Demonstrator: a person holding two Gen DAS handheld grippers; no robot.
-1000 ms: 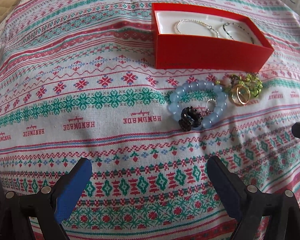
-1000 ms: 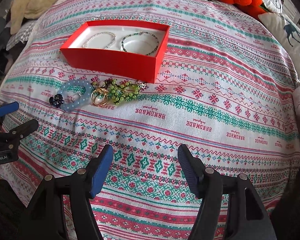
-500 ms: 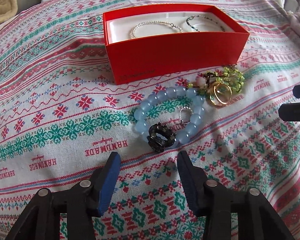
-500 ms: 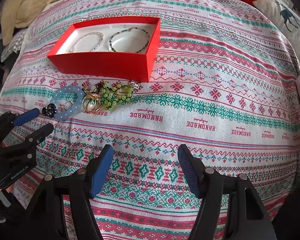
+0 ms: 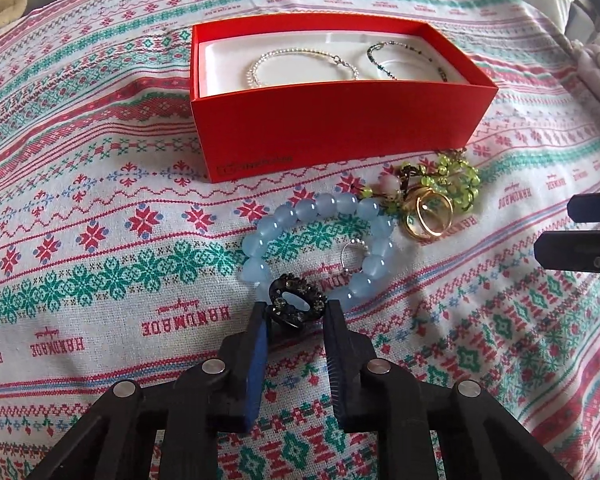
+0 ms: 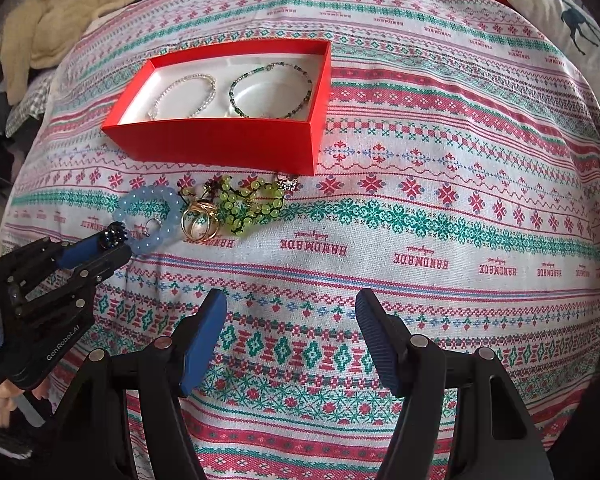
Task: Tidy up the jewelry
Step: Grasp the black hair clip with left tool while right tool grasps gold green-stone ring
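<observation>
Left gripper fingers just closing narrow around a small black studded ring, pale blue bead bracelet just beyond, open red cardboard box farther ahead, right gripper fingers wide apart, empty over patterned cloth.

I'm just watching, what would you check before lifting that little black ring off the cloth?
1. Black ring sits between the left gripper jaws, which have just been closing: ok.
2. Pads firmly pressing it: cannot tell.
3. Ring free of the blue bead bracelet: not ok, it lies on the beads.
4. Red box open, with room beside its two bracelets: ok.
5. Right gripper open, holding nothing, clear of the jewelry: ok.
</observation>
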